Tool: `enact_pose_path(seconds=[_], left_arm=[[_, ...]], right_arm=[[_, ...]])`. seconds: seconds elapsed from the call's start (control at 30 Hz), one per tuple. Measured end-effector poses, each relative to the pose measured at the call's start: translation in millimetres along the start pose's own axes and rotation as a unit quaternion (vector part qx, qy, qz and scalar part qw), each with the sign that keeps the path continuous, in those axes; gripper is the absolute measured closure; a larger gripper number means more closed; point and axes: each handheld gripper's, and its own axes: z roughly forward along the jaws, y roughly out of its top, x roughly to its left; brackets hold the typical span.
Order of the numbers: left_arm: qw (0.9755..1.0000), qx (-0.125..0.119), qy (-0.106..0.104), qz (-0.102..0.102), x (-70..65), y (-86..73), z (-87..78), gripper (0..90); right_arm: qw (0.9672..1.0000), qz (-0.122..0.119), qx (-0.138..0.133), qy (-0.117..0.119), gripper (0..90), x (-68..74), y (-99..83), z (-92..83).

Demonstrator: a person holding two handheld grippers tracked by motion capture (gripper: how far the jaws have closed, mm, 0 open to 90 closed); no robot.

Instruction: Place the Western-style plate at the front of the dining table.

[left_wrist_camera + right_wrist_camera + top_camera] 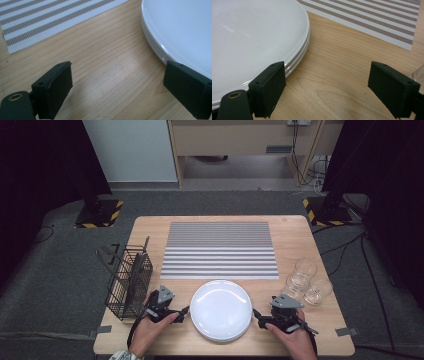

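A stack of white plates (220, 309) sits at the front middle of the wooden table (295, 235). My left gripper (183, 312) rests on the table just left of the stack, jaws pointing at its rim. In the left gripper view the left gripper (120, 85) is open over bare wood, and its right jaw stands beside the plates' rim (160, 47). My right gripper (258, 315) lies just right of the stack. In its own view the right gripper (329, 85) is open, its left jaw next to the stacked rims (299, 55), with nothing between the jaws.
A grey-and-white striped placemat (220, 250) covers the table's middle behind the plates. A black wire basket (129, 282) holding utensils stands at the left edge. Three clear glasses (306, 282) stand at the right, close behind my right hand.
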Motion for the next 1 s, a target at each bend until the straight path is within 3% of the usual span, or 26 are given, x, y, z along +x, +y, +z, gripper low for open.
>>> enact_pose_path(seconds=[0.4, 0.57, 1.0], left_arm=[[0.9996, -0.028, -0.007, 0.006, -7.6, 5.2, -10.2, 7.0], [0.9990, -0.038, -0.021, 0.009, -13.9, 1.6, -23.9, 6.1], [0.9990, -0.012, -0.035, 0.025, -21.9, -6.4, -20.5, 5.9]], right_arm=[[0.9999, -0.006, -0.010, 0.007, 13.8, 4.2, 1.4, -3.0], [0.9997, -0.012, -0.014, 0.017, 12.1, 9.3, -0.8, -8.3], [0.9992, -0.028, -0.016, 0.023, 10.6, 15.9, -0.7, -7.9]])
